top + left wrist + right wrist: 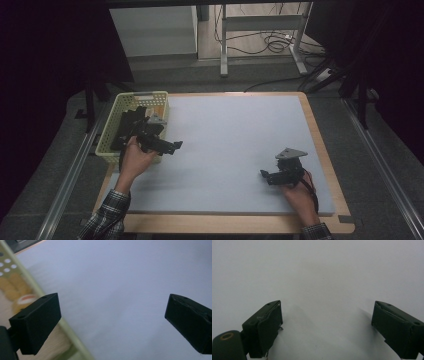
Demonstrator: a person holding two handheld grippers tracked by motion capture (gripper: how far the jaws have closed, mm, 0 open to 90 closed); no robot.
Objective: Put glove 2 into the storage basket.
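- Hovering just beside the pale yellow basket point(116, 117) at the bench's point(320, 140) left edge, the left hand-held gripper point(176, 145) has its jaws spread wide with nothing between them.
- Dark flat pieces point(131, 119) lie inside the basket; their exact kind is too dim to tell.
- Judging by the look, the perforated plastic basket is light, fairly stiff and a little slippery; its rim or a wall is the best place to pinch.
- The right hand-held gripper point(262, 174) rests low over the grey mat point(235, 140), well apart from the basket, jaws likewise spread and empty.
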